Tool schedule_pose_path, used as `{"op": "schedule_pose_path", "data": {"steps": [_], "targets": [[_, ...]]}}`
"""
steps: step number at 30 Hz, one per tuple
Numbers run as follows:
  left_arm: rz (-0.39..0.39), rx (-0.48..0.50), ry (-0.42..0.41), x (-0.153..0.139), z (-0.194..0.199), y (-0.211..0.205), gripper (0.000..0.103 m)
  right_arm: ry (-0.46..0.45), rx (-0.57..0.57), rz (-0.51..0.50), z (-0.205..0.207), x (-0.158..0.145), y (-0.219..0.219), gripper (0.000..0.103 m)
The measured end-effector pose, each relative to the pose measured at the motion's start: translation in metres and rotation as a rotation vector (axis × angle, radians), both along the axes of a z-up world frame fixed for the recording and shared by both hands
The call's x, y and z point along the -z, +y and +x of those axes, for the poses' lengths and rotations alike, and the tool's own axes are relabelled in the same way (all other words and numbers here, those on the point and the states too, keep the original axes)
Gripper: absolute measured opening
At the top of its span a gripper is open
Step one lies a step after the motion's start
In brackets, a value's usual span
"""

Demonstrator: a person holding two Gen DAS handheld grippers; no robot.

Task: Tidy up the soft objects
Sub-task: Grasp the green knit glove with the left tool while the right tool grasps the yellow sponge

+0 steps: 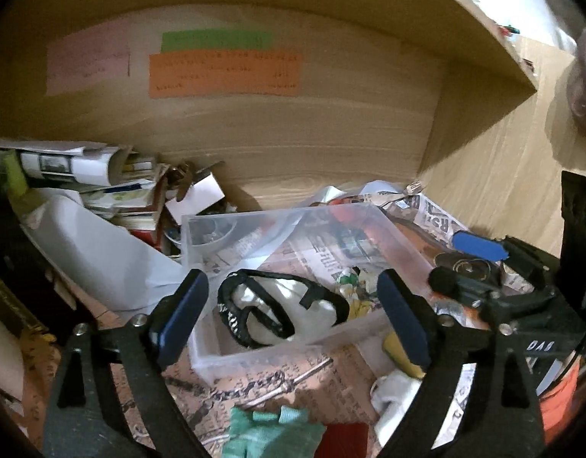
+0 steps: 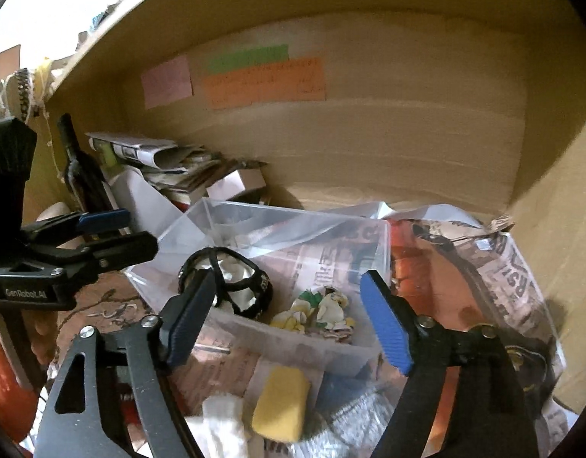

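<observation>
A clear plastic bin [image 1: 255,355] [image 2: 373,236] stands on newspaper inside a wooden cupboard. In it lie a white soft item with black straps [image 1: 281,309] [image 2: 232,282] and a crumpled floral cloth [image 1: 354,286] [image 2: 323,313]. My left gripper [image 1: 289,316] is open and empty just in front of the bin. My right gripper [image 2: 289,320] is open and empty over the bin's near edge; it also shows in the left wrist view [image 1: 483,267]. A yellow sponge [image 2: 281,404] [image 1: 400,355], white cloth [image 2: 224,420] [image 1: 396,397] and green cloth [image 1: 270,435] lie in front of the bin.
Rolled papers and books [image 1: 87,175] [image 2: 163,164] are piled at the back left beside a dark bottle [image 2: 79,171]. Coloured notes [image 1: 224,72] are stuck on the cupboard's back wall. A metal chain [image 1: 247,385] lies on the newspaper [image 2: 514,267].
</observation>
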State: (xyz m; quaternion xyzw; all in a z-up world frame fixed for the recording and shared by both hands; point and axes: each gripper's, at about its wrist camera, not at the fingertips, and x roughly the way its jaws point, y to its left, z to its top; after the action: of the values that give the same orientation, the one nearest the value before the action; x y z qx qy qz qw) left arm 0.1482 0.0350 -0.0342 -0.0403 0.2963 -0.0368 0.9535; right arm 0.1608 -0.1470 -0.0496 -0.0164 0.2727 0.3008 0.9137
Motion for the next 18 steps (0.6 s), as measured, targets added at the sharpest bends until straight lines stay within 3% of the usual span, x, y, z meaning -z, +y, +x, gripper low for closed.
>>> {"op": "schedule_pose_path", "data": {"steps": [7, 18], "targets": [[0.006, 0.000, 0.022, 0.015, -0.027, 0.001, 0.098, -0.004, 0.013, -0.007, -0.021, 0.006, -0.010, 0.078], [-0.041, -0.033, 0.145, 0.064, -0.049, 0.014, 0.098, 0.051, -0.008, -0.048, -0.044, 0.035, -0.008, 0.078]]}}
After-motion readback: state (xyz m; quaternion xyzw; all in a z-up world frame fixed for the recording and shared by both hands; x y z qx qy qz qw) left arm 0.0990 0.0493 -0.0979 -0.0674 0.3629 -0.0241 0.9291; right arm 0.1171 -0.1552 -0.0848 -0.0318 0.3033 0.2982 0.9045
